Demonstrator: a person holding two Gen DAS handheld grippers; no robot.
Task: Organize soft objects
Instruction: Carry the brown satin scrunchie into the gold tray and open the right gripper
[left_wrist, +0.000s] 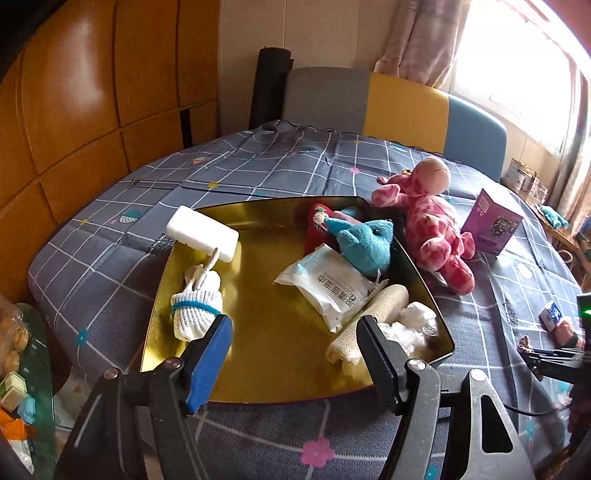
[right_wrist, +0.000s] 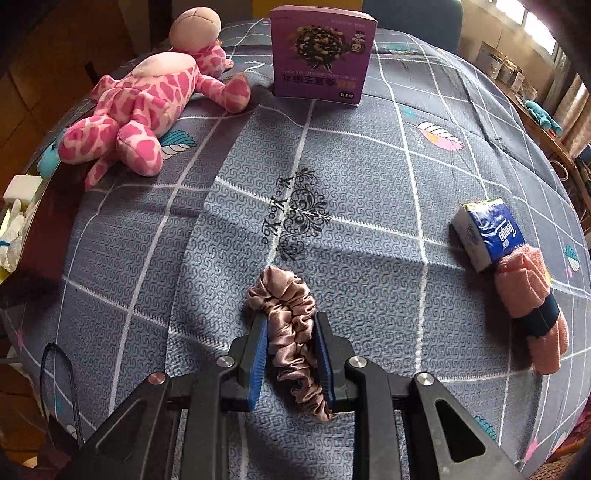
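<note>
R gripper is closing its jaws on the satin scrunchie, which is lying on the checked tablecloth near the front edge; pads are pressing both sides of one ruffled band, though whether it's lifted off the cloth yet is hard to tell. It's looking v. light, squashy & slick, so it's prob. best pinched across a bunched fold, not the smooth skin. L gripper is hanging released, jaws wide, w/ nothing between, over the near rim of the gold tray, already holding a knit glove, blue dolphin plush & wipes pack. Pink giraffe plush is lying outside the tray, to its right.
</note>
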